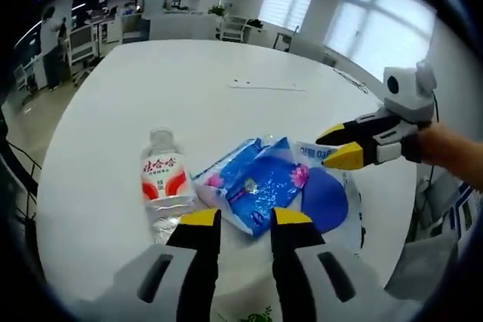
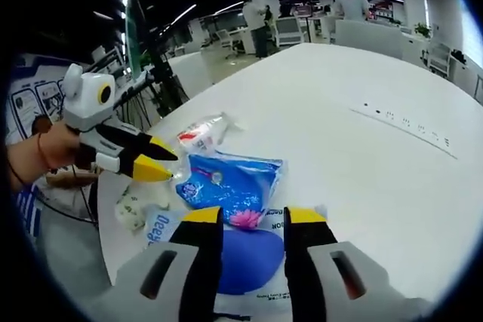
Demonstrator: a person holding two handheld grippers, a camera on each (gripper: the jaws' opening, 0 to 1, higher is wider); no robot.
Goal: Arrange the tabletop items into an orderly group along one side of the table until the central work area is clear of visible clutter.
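Packets of soft blue plastic [image 1: 260, 182] and a light, slippery water bottle [image 1: 164, 179] lie by the table's [image 1: 189, 88] near edge; pinch packet corners; left gripper [image 1: 245, 220] and right gripper [image 2: 250, 218] gape empty.

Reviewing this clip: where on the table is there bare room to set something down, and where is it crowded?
Bare: the wide white table beyond the water bottle, out to the cable strip. Crowded: the near edge, where the bottle, blue tissue pack and white-and-blue packet cluster between the left gripper and right gripper.
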